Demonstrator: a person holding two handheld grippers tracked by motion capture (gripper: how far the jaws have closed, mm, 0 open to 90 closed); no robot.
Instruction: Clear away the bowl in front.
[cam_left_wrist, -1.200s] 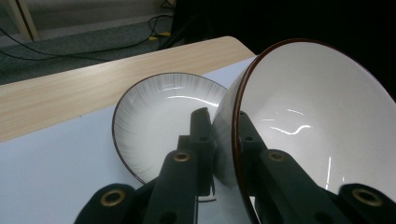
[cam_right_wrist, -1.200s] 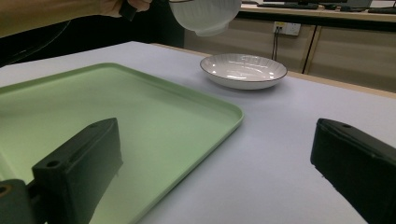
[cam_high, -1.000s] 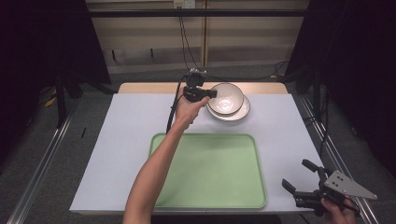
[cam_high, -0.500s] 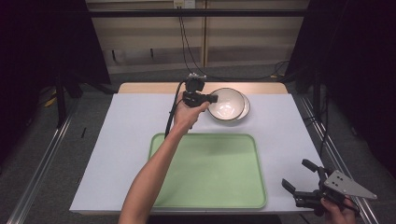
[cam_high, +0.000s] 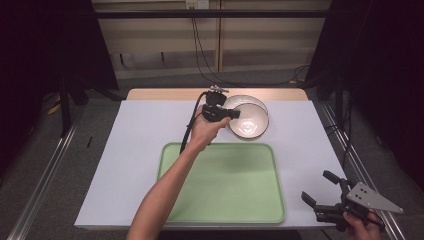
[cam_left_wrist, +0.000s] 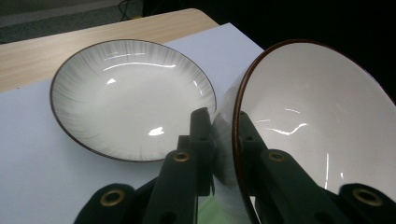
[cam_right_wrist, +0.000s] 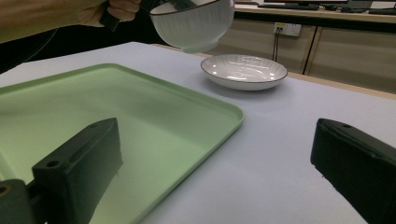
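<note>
Now left gripper (cam_high: 231, 113) pinches bowl (cam_high: 248, 120) by rim nr table's far edge; glazed ceramic, heavy, slippery, fragile. Right gripper (cam_high: 330, 192) open, empty.

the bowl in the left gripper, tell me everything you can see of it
The bowl is glossy white, ceramic by its look, with a thin dark brown rim and a faintly ribbed outer wall. It is empty and lifted clear of the table, tilted, above the near edge of the plate. The left gripper is shut on its rim, one jaw inside, one outside. Nothing else touches it.
</note>
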